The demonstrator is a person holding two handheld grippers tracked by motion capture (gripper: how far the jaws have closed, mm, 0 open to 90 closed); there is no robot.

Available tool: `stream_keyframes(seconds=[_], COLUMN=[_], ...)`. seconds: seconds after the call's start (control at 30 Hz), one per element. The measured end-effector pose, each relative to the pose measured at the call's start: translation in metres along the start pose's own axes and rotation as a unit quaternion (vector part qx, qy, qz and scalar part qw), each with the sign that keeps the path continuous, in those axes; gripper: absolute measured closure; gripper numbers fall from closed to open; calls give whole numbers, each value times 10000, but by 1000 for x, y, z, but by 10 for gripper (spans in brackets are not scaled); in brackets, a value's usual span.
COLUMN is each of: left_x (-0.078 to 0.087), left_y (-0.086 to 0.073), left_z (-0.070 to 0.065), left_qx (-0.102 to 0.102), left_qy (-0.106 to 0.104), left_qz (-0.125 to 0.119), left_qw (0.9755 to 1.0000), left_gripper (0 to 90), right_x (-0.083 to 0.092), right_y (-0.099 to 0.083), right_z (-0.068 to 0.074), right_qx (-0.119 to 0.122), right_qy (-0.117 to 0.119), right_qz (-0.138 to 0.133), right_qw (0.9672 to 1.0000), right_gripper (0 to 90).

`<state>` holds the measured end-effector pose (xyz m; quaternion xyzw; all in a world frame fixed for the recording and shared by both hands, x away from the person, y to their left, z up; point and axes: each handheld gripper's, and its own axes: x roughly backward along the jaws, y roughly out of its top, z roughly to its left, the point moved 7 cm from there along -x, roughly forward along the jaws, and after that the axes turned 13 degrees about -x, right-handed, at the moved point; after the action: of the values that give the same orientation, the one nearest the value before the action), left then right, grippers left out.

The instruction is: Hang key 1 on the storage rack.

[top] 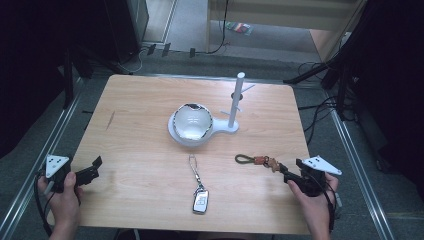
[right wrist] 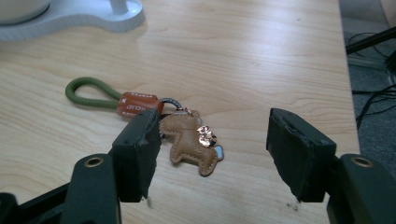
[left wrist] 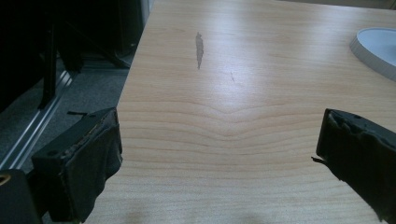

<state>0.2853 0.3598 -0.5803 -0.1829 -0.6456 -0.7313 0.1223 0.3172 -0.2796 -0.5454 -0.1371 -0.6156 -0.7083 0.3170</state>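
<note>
Nearest, at the table's front edge: a car key fob [top: 200,202] with its thin chain running away toward the white stand [top: 231,131], about midway between both tools. Right gripper [right wrist: 210,154] with jaws wide apart, holding nothing, hovering low over the wooden table [right wrist: 261,56]. Between those jaws, close to the jaw seen on the left side of the right gripper view, a tan leather horse charm [right wrist: 189,140]; ahead of it an orange leather tab [right wrist: 137,105], then a green cord loop [right wrist: 88,95] farthest from the tool. Long axis of this keychain lying almost straight out from the jaws, slanted slightly away to that same side. Probably a short push forward and a closing enough to take the charm. Left gripper [left wrist: 219,154] also spread open and empty, over bare wood, well apart from both keychains, so clearly the farther hand for this piece.
</note>
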Motion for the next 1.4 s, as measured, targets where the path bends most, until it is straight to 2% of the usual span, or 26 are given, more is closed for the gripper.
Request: stream_keyframes(seconds=[0.1, 0.23, 0.4, 0.67, 0.73, 0.8, 0.87, 0.93, 1.03, 1.07, 1.13, 1.23, 1.27, 1.3, 1.33, 1.4], left_x=[0, 0, -1, 0, -1, -1, -1, -1, -1, -1, -1, -1, -1, -1, -1, -1], left_y=[0, 0, 0, 0, 0, 0, 0, 0, 0, 0, 0, 0, 0, 0, 0, 0], left_z=[0, 0, -1, -1, -1, -2, -3, -3, -3, -3, -3, -3, -3, -3, -3, -3], left_qx=[2, -17, -34, -56, -80, -85, -80, -97, -85, -77, -84, -96, -90, -89, -91, -91], left_qy=[-14, -13, -20, -22, -21, -38, -60, -66, -76, -87, -90, -93, -97, -98, -100, -107], left_qz=[9, 34, 24, -8, 2, 23, 15, 20, 18, 13, 30, 30, 33, 33, 33, 34], left_qw=[10000, 10000, 10000, 10000, 10000, 10000, 9999, 9999, 9999, 9999, 9999, 9999, 9999, 9999, 9999, 9999], left_gripper=[6, 6, 6, 6, 6, 6, 6, 6, 6, 6, 6, 6, 6, 6, 6, 6], right_x=[-4, -10, -17, -24, -25, -25, -26, -28, -31, -34, -35, -41, -44, -44, -46, -49], right_y=[1, 2, 2, 9, 12, 17, 22, 24, 26, 28, 29, 31, 31, 31, 31, 30], right_z=[4, 10, 11, 15, 18, 19, 21, 25, 31, 36, 37, 41, 43, 43, 43, 45], right_qx=[164, 508, 575, 828, 1019, 1299, 1339, 1453, 1775, 1985, 2024, 2193, 2255, 2255, 2294, 2386], right_qy=[58, 64, 63, 177, 206, 90, 98, 160, 303, 349, 343, 446, 495, 495, 535, 594], right_qz=[212, 477, 589, 802, 918, 933, 1027, 1149, 1371, 1493, 1518, 1710, 1812, 1812, 1852, 2010], right_qw=[9996, 9976, 9966, 9932, 9903, 9871, 9856, 9826, 9741, 9680, 9669, 9595, 9560, 9560, 9541, 9482], right_gripper=[351, 344, 345, 345, 340, 342, 340, 339, 344, 349, 353, 353, 353, 353, 353, 351])
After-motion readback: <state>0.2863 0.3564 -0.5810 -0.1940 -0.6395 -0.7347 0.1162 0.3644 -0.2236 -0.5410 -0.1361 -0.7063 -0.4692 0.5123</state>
